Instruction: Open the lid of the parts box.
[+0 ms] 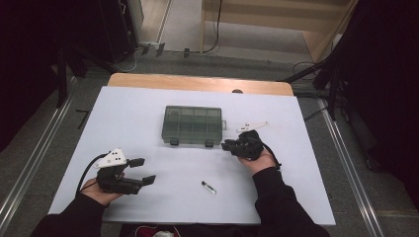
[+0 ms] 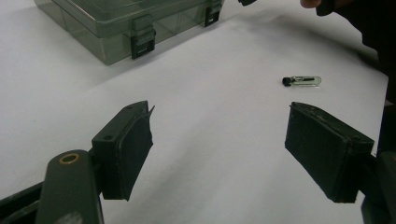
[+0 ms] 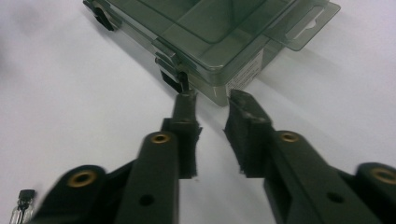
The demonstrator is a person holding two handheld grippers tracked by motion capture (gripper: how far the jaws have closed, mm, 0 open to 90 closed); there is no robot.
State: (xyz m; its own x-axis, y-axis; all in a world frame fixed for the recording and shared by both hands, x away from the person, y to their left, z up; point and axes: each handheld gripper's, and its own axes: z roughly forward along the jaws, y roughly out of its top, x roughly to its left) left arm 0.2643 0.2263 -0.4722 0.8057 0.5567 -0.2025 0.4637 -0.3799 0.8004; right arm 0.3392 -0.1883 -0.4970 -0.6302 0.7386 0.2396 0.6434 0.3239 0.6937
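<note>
A: Right gripper (image 1: 231, 145) sits at the near right corner of the smoky plastic organizer box (image 1: 192, 125). In the right gripper view its tips are at the box's right-hand latch (image 3: 173, 80). One tip looks to meet the latch; can't swear to contact.

B: Jaws?

A: Narrow gap, nothing between the pads. Not gripping anything.

B: Box itself?

A: Mid-table on the white sheet (image 1: 138, 108), lid down, both dark latches on the side facing the person. Compartments visible through the lid; contents too dim to make out. A hang tab juts from its right end.

B: Left side?

A: Left gripper (image 1: 141, 170) is near the left front of the sheet, well apart from the box, pointing right across the table. Grey three-cornered plate on top, cable looping off behind. Jaws spread wide, pads empty, bare sheet between them in the left gripper view.

B: Anything loose?

A: A small clear vial with a black cap (image 1: 209, 187) lies on its side on the sheet, nearer the person than the box, between the two hands and touching neither. In the left gripper view it lies beyond the far jaw. A small white flat piece (image 1: 253, 126) lies to the right of the box, just beyond the right hand.
</note>
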